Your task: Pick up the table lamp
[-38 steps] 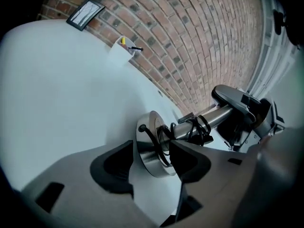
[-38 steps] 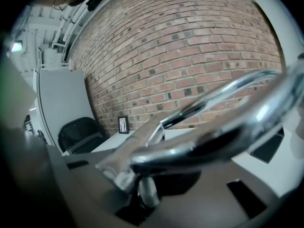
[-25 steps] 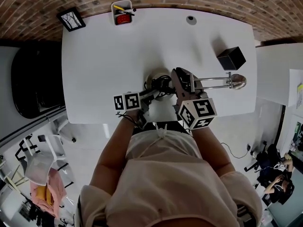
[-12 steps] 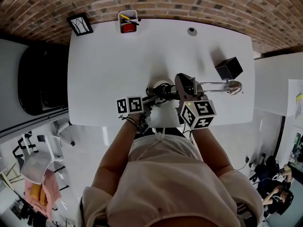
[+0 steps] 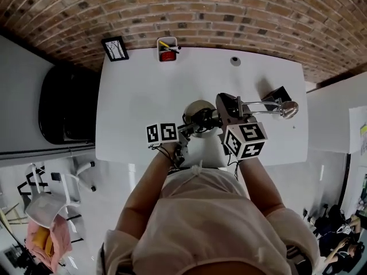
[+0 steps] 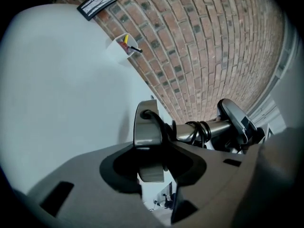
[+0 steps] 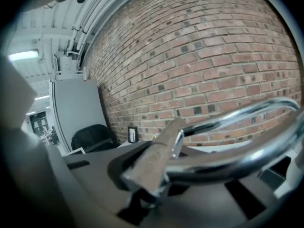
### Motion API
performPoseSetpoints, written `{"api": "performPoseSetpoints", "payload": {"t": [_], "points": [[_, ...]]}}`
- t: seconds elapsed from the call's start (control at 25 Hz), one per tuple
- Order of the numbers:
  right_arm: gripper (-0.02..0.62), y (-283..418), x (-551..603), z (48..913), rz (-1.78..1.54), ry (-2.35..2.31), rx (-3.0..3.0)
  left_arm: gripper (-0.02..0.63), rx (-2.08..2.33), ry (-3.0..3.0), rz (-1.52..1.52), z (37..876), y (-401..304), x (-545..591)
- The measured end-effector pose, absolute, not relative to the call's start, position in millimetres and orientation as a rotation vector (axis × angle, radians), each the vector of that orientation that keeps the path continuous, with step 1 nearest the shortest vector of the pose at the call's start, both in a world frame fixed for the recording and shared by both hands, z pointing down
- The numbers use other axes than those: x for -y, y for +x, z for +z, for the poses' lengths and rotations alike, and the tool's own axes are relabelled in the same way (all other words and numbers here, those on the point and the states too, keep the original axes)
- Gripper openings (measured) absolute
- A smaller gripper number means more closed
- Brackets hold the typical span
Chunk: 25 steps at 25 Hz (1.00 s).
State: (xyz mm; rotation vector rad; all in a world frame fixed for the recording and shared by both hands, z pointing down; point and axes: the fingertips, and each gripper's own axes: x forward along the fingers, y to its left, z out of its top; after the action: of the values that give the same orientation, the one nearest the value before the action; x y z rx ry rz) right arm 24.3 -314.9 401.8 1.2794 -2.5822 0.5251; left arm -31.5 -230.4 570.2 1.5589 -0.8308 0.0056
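While both grippers grasp it, the table lamp (image 5: 252,103) is held just above the near middle of the white table (image 5: 137,96). Its round base (image 5: 198,109) is to the left and its shade (image 5: 289,109) to the right.

Left gripper (image 5: 188,125): the jaws stand partly apart and are clamped on the rim of the base, which sits edge-on between them. A dark cord (image 6: 199,132) is wound round the stem just beside it.

Right gripper (image 5: 227,111): the jaws are nearly together, pinching the flat metal bracket (image 7: 152,163) from which the curved chrome tubes (image 7: 237,160) of the lamp's arm run.

A black box (image 5: 279,94) sits on the table just beyond the arm. A pen cup (image 5: 167,49) and a picture frame (image 5: 115,48) stand at the far edge by the brick wall (image 5: 229,10).
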Motion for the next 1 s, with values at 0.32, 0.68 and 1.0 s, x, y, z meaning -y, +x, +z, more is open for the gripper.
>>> {"api": "performPoseSetpoints", "payload": {"t": [0.32,0.68,1.0], "points": [[0.043,12,332,328,0.38,1.335,2.609,0.149,0.823,1.673,-0.093,504,-43,267],[0.04,-2,336,273,0.239,1.359,2.648,0.15,0.828,1.763,-0.162,453,-58,291],[0.04,-3,336,259,0.205,1.369,2.658,0.15,0.832,1.79,-0.175,440,-60,296]]}}
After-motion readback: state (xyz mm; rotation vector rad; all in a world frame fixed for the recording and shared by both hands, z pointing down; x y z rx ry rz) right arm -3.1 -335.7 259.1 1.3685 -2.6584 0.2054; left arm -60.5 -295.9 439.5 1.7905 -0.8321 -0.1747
